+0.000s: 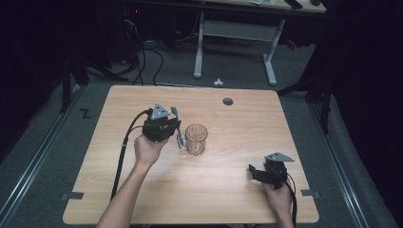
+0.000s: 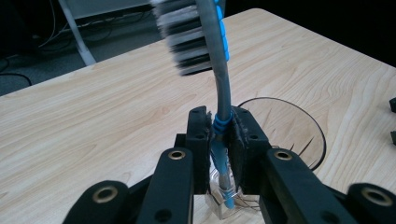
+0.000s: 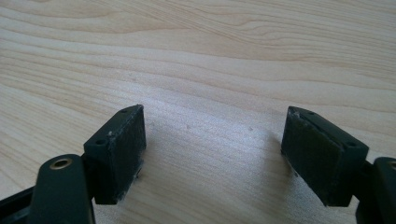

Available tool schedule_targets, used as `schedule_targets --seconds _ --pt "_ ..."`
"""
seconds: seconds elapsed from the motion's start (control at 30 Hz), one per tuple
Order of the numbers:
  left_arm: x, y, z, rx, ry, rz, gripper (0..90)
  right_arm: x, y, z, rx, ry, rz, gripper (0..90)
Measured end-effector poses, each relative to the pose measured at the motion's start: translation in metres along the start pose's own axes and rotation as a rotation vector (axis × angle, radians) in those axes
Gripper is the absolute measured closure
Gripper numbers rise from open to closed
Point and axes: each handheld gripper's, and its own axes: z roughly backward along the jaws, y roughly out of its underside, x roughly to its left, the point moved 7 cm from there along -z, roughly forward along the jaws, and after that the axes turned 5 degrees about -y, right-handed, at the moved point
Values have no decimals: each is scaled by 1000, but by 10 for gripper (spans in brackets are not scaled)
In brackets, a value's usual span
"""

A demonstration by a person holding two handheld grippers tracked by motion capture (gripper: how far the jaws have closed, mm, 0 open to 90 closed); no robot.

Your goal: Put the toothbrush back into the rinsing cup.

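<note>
I have the left gripper [image 2: 219, 140] clamped on the handle of a light, stiff toothbrush [image 2: 223, 93], bristles up, just beside the fragile glass cup [image 1: 196, 139] on the tabletop [image 1: 228, 190], while my right gripper [image 3: 215, 154] rests open, empty, well apart.

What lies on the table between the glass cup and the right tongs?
Nothing: in the high view, bare wood of the table separates the glass cup from the right tongs.
</note>
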Motion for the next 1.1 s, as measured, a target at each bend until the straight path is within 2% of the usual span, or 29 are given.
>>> schedule_targets --seconds 0.7,1.1 --pt "-3 13 -5 0 -19 -28 798 0 0 0 0 0 0 220" --pt "-3 16 -10 17 -18 -19 796 0 0 0 0 0 0 220"
